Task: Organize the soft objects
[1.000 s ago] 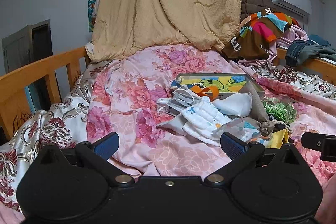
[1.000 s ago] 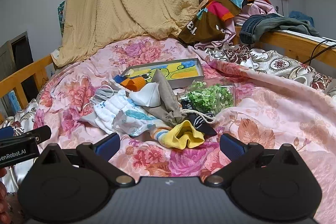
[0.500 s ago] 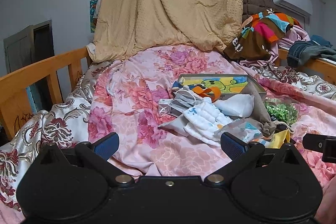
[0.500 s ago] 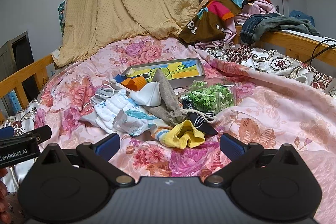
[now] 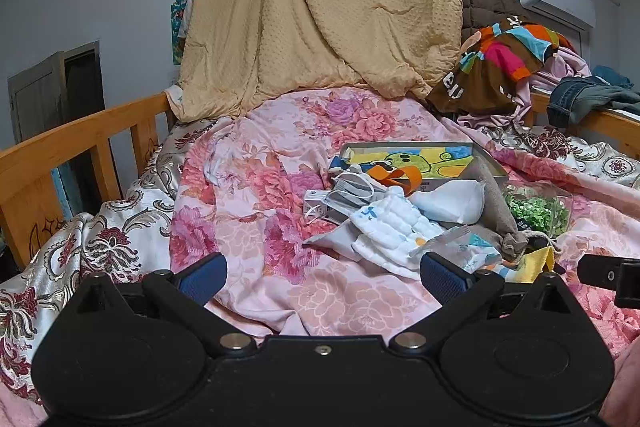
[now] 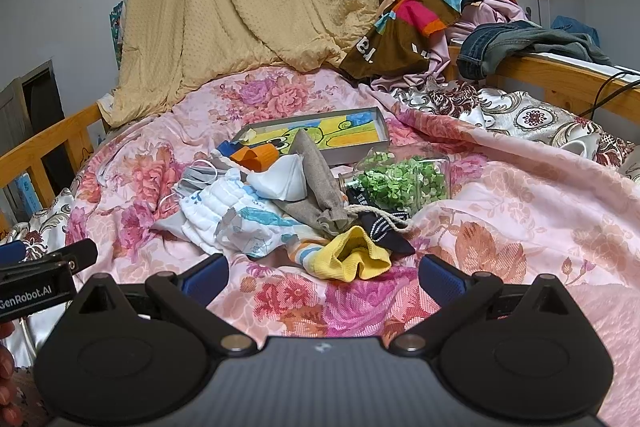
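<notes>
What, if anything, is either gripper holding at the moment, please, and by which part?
Nothing is held. The left gripper and the right gripper both have their jaws wide apart above the floral quilt, short of the yellow sock.

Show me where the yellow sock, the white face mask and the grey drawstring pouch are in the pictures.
yellow sock (image 6: 352, 261), right wrist view, on its ribbed open cuff.
white face mask (image 6: 286, 179), right wrist view, on the middle of its white cup.
grey drawstring pouch (image 6: 320, 183), right wrist view, on the middle of its cloth body.
</notes>
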A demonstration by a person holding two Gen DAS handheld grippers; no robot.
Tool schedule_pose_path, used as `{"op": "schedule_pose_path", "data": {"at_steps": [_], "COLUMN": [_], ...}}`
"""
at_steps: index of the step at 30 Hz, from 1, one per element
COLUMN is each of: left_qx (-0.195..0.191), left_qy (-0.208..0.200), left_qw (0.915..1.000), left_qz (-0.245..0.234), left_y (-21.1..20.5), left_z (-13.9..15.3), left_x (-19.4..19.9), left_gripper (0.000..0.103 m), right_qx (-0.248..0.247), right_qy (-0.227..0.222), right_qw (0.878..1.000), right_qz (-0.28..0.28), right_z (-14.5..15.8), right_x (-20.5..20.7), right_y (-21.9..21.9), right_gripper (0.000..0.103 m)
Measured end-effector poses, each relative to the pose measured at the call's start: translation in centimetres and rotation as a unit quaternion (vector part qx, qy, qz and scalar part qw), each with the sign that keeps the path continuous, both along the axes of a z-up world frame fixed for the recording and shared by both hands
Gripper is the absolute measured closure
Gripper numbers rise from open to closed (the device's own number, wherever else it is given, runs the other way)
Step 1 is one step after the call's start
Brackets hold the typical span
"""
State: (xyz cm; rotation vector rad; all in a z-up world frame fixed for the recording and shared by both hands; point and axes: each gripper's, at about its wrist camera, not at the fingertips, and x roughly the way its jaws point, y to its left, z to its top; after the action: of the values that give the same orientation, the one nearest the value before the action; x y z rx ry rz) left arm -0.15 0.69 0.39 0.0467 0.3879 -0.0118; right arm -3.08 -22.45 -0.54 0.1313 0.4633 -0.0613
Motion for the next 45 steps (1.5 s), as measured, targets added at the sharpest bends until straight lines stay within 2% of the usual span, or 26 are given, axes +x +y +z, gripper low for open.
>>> {"op": "schedule_pose_path", "data": {"at_steps": [24,35,45], "left_qx": [0.003,-0.01,-0.01], "left_qy": [-0.004,-0.023,-0.015], "left_qw": [1.0,0.9997,0.9998], "left_qz": [0.003,0.003,0.004], "left_y": [-0.02,0.02,0.06], "left_z": [0.16,0.35,-0.12], "left_x": [0.04,-0.28,-0.07], "left_gripper": [0.001,0.001,0.001], "right_qx": [0.001,0.008,0.012], "right_qy": [0.001,0.001,0.009], "right_qw": [1.0,1.0,1.0], "right_qz": [0.001,0.005,0.005], "right_z": [-0.12,-0.25,-0.4], "right_x": [0.07,0.04,0.26], "right_y": [-0.05,0.01,-0.13], "right_gripper": [0.0,0.0,0.0]}}
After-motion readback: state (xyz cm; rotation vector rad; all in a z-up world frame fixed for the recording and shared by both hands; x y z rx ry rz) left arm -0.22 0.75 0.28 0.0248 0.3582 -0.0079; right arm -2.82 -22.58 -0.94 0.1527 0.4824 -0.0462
